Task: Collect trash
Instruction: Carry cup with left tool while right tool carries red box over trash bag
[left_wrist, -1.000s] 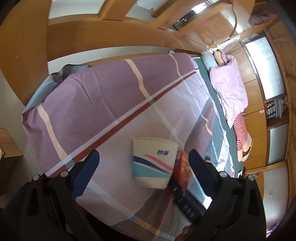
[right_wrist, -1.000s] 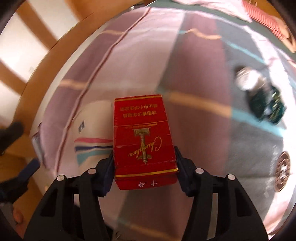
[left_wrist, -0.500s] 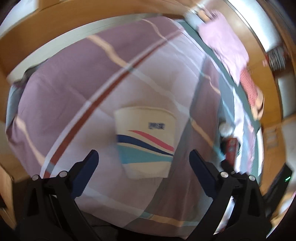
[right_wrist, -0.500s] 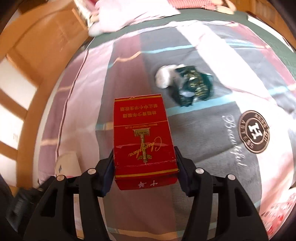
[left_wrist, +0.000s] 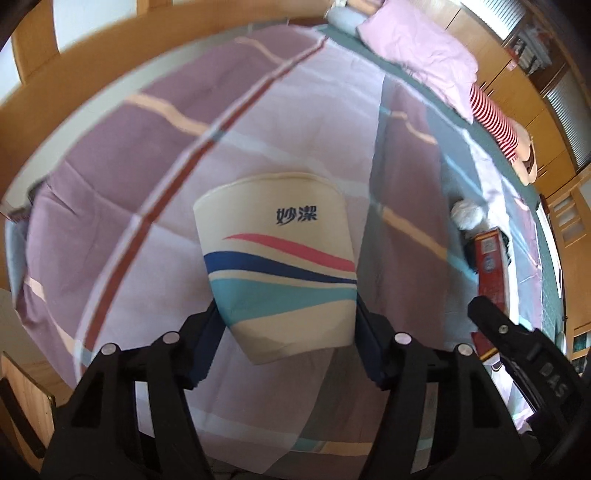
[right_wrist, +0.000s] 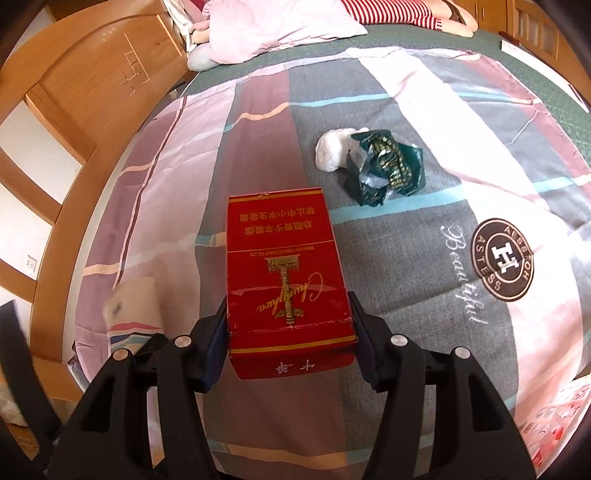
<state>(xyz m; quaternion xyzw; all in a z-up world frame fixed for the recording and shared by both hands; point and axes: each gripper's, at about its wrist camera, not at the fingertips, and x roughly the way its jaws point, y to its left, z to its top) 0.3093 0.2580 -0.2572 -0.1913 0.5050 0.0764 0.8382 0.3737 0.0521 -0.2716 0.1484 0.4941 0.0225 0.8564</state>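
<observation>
A cream paper cup (left_wrist: 280, 273) with red, blue and teal stripes lies on the striped bed sheet (left_wrist: 110, 177). My left gripper (left_wrist: 288, 332) is closing on it, both pads against the cup's lower sides. In the right wrist view the same cup (right_wrist: 135, 306) shows blurred at the lower left. My right gripper (right_wrist: 290, 332) is shut on a red cigarette box (right_wrist: 288, 273), held above the bed. That box (left_wrist: 489, 266) also appears at the right of the left wrist view. A crumpled white tissue (right_wrist: 334, 147) and a crumpled green wrapper (right_wrist: 384, 166) lie together on the sheet beyond the box.
A curved wooden bed end (right_wrist: 92, 92) runs along the left side of the mattress. A pink pillow (right_wrist: 273, 33) and a red-striped plush toy (right_wrist: 391, 11) lie at the far end. Wooden cabinets (left_wrist: 517, 74) stand beyond the bed.
The left jaws have come in from wide apart onto the cup, which now looks larger and nearer. The right gripper swung with the red box; tissue and wrapper now sit mid-frame.
</observation>
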